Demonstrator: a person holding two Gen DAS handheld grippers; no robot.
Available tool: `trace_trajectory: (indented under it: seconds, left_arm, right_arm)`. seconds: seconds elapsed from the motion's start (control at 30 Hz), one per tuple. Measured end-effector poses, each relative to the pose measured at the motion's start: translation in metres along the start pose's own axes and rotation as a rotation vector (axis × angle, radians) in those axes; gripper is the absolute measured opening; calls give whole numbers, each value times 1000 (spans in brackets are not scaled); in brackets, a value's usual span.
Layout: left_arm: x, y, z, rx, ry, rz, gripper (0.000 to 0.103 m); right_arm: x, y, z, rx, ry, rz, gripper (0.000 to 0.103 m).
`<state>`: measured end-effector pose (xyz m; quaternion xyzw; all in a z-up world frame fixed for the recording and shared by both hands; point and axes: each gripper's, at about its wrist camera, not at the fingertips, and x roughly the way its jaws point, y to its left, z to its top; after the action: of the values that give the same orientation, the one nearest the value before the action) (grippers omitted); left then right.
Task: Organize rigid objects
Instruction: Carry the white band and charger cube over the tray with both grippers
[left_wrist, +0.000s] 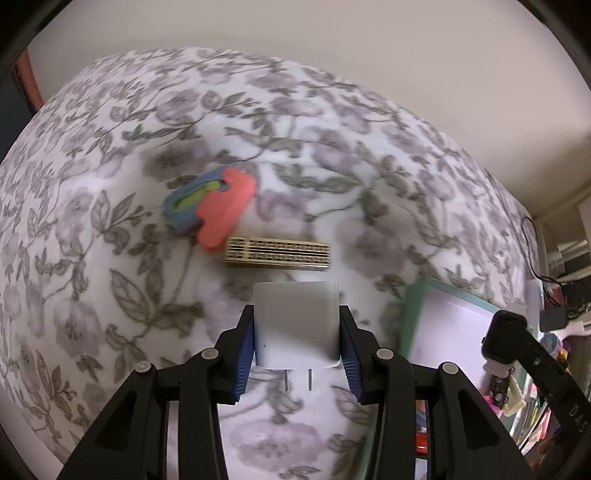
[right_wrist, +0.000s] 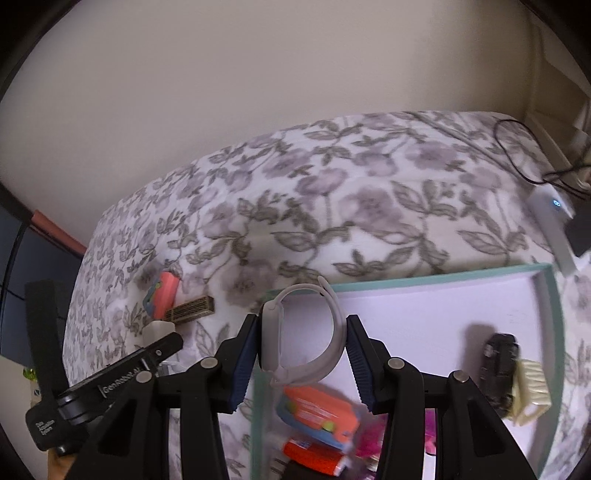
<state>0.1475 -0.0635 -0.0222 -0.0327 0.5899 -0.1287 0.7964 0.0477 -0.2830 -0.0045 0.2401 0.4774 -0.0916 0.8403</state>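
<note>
My left gripper (left_wrist: 297, 325) is shut on a white charger plug (left_wrist: 295, 317), its two prongs pointing down, lifted above the floral bedspread (left_wrist: 110, 258). Beyond it on the spread lie a pink and blue toy (left_wrist: 218, 206) and a tan perforated block (left_wrist: 277, 254). My right gripper (right_wrist: 302, 326) is shut on a grey watch band (right_wrist: 271, 332), held over the near left corner of a teal-rimmed box (right_wrist: 406, 283). The left gripper and charger (right_wrist: 157, 328) also show at the left of the right wrist view.
Inside the box lie a black toy car (right_wrist: 498, 365), a cream ribbed piece (right_wrist: 530, 391), an orange and blue toy (right_wrist: 317, 410) and an orange tube (right_wrist: 314, 454). A white device (right_wrist: 554, 221) with a black cable sits at the bed's right edge. A wall runs behind.
</note>
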Motion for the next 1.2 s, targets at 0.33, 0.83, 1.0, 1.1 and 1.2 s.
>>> trace_trajectory:
  seconds: [0.33, 0.83, 1.0, 1.1, 1.2]
  left_arm:
    - [-15, -56, -16, 123, -32, -53, 44]
    - [-19, -106, -37, 204, -31, -107, 44]
    - [-13, -120, -44, 218, -15, -117, 44]
    - [-10, -125, -48, 223, -6, -115, 44]
    - [-4, -128, -51, 219, 11, -113, 44]
  right_arm:
    - [-23, -42, -21, 62, 0, -70, 50]
    - [-45, -66, -39, 94, -9, -107, 50]
    - [-43, -68, -41, 88, 4, -117, 50]
    - [-40, -74, -42, 97, 13, -122, 50]
    - [-36, -81, -44, 108, 28, -124, 50]
